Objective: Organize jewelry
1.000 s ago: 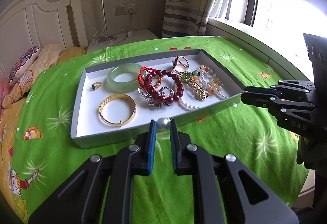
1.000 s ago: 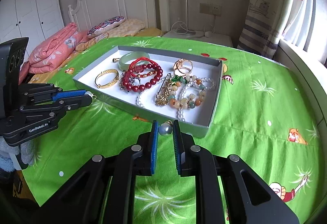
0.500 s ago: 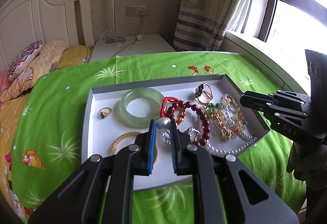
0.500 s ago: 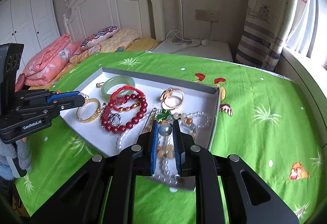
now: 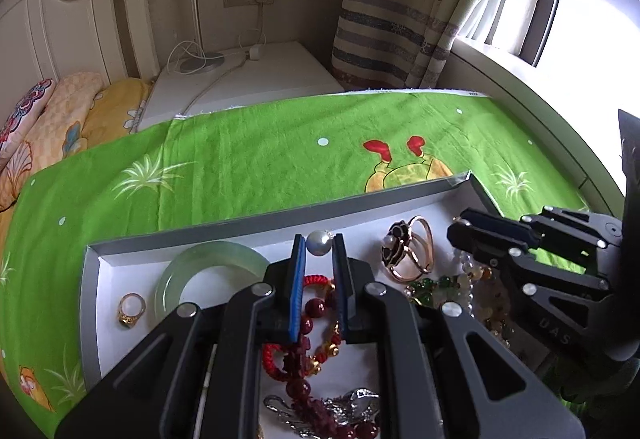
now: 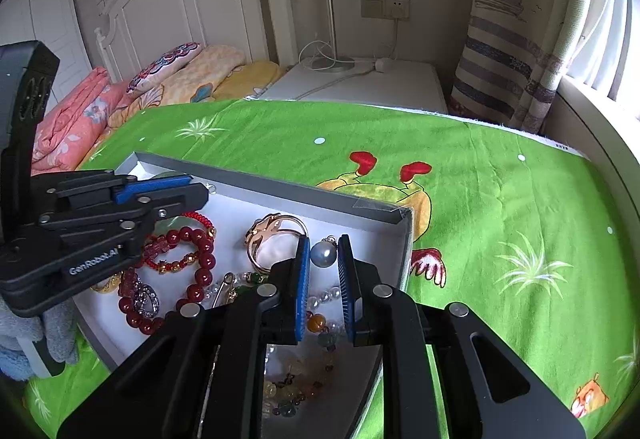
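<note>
A grey tray (image 5: pixel 240 227) with a white floor lies on the green cloth, holding several pieces of jewelry. My left gripper (image 5: pixel 319 245) hangs over its far half, shut on a pearl earring (image 5: pixel 319 241). A jade bangle (image 5: pixel 188 270) and a small gold ring (image 5: pixel 131 309) lie to its left, and a rose-gold ring (image 5: pixel 412 247) to its right. My right gripper (image 6: pixel 323 249) is shut on a second pearl earring (image 6: pixel 323 254) above the tray's far right corner (image 6: pixel 400 217). A dark red bead bracelet (image 6: pixel 200 259) lies between the two grippers.
Mixed bead strands (image 6: pixel 296 379) and a silver piece (image 5: pixel 344 407) fill the tray's near part. Bare green cloth (image 6: pixel 500 219) spreads beyond and to the right of the tray. A white nightstand (image 5: pixel 248 83), pillows (image 6: pixel 184 75) and a striped curtain (image 5: pixel 384 27) stand behind.
Both grippers, each still clamping its pearl, have moved forward from in front of the tray's near edge to above its far half. The jewelry in the tray has not shifted.
</note>
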Tool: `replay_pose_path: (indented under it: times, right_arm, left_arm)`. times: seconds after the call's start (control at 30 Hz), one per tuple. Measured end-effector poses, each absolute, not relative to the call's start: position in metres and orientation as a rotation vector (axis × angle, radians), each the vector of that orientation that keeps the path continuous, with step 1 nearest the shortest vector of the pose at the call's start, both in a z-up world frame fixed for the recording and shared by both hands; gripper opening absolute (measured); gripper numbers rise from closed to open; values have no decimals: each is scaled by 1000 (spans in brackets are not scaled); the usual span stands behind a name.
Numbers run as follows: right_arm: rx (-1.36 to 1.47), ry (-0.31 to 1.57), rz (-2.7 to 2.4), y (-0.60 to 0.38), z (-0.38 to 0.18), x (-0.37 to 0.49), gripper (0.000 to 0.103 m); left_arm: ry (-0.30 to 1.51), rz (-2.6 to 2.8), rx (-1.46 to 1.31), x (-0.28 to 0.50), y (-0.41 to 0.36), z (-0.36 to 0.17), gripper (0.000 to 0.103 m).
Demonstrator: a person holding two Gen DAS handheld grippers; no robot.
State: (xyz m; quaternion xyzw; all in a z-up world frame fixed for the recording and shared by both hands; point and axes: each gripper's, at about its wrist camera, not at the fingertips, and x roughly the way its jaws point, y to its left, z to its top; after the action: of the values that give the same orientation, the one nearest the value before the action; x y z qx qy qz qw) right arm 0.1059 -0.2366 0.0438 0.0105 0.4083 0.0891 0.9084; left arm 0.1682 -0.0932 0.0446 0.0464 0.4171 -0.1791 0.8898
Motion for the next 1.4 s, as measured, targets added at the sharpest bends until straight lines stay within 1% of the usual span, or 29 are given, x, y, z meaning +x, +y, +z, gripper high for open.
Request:
replay_pose_path:
  times: [0.27,0.3,0.33,0.37,0.43,0.47,0.5,0.53,0.57,0.6,0.73,0.8,0.83,0.9,0.93,1.0,1.03,1.23,1.4]
  right_arm:
    - [80,852,196,-245,38,108,17]
    - [90,850,196,-247,38,108,17]
    - [99,847,195,-249,39,107,18]
    - [108,844,198,-250,39,107,22]
    - [120,831,216,-251,42,104,32]
    - [114,821,221,-251,43,102,37]
    - [108,811,219,-250,45,101,40]
    - [105,802,211,-250,47,99,49]
    - [111,796,209,-251,48,97,56]
    - [123,790,211,-252,49,95,57]
    - [160,769,207,-257,53,88,58]
    - [165,759,202,-257,56,81,65]
    - [166,753,198,-256,58,78,72]
    - [174,742,200,-255,62,69,75]
    - [179,736,196,-254,64,63,77]
    - [187,720,180,-252,69,50,85]
    - [190,708,171,-251,71,43,87]
    - [170,689,98,-235,76,1,86]
    - [173,687,40,-225,71,-24,86]
  left_arm:
    - [932,-369,180,174,-109,35,14]
    - [931,-369,177,174,-109,34,19]
    - [932,-366,172,175,-108,34,28]
    - [926,-361,163,174,-106,36,34]
    - [881,-362,137,169,-101,43,61]
    - [854,-358,128,165,-99,46,67]
    - [831,-348,123,162,-96,50,71]
    - [816,-339,120,158,-94,52,73]
    - [808,-331,117,155,-93,55,73]
    - [798,-316,116,152,-91,57,75]
    - [709,-204,160,132,-85,70,90]
    - [667,-161,169,119,-79,77,94]
    - [648,-145,169,112,-77,80,97]
    - [621,-121,166,99,-73,85,100]
    - [614,-110,163,91,-70,87,100]
    - [614,-88,158,78,-64,90,100]
    - [613,-75,154,71,-61,90,100]
    - [610,-15,108,25,-40,83,100]
    - [631,32,72,-8,-20,65,100]
